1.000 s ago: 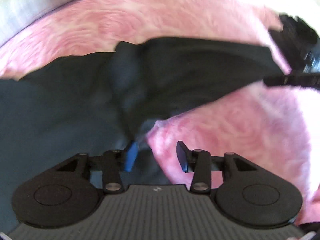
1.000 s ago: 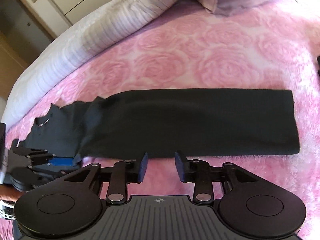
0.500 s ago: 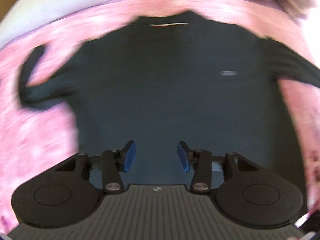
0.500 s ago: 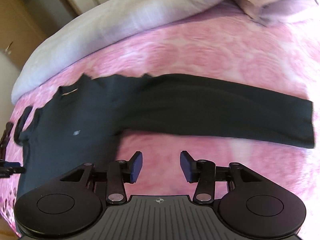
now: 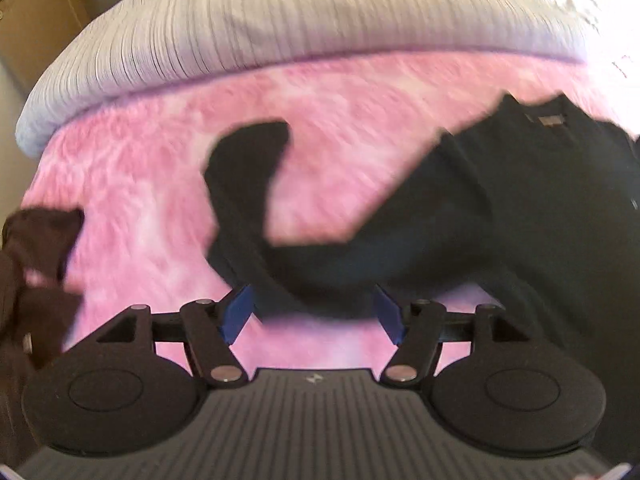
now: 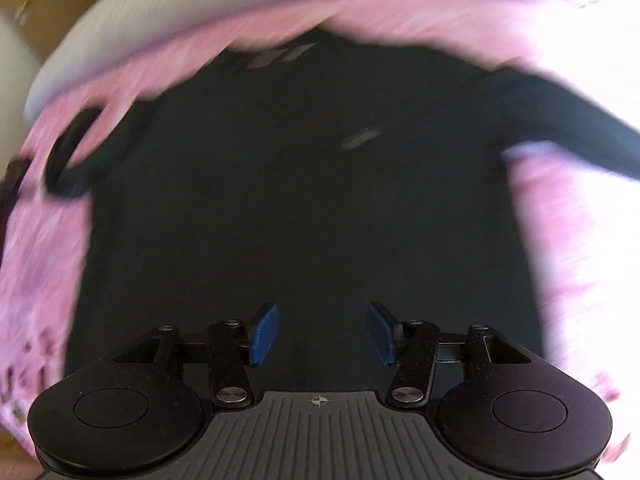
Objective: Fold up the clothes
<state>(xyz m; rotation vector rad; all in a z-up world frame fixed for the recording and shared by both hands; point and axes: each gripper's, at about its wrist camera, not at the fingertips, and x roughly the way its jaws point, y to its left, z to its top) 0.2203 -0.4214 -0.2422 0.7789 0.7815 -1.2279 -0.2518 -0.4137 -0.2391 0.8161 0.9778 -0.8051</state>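
both grippers are standing with their blue pads apart and nothing caught between them. left gripper is hovering above the pink rose-patterned blanket, its jaws having just been opening, and the black long-sleeved shirt is lying just beyond the pads, spreading off to the right of that view. one sleeve of the shirt is curling back on itself over the blanket, its cuff pointing up toward the pale ribbed duvet that is lying along the far edge of the bed. a dark brown garment is bunching at the left edge of the left wrist view, well apart from the shirt.

right gripper is hanging over the body of the same shirt, its jaws also having just been opening, the pads showing no contact with the cloth. in this blurred view the shirt is lying flat with its collar away from the camera, one sleeve looping at the left and the other sleeve reaching out to the right across the blanket. a small pale mark is showing on the chest, too smeared to read
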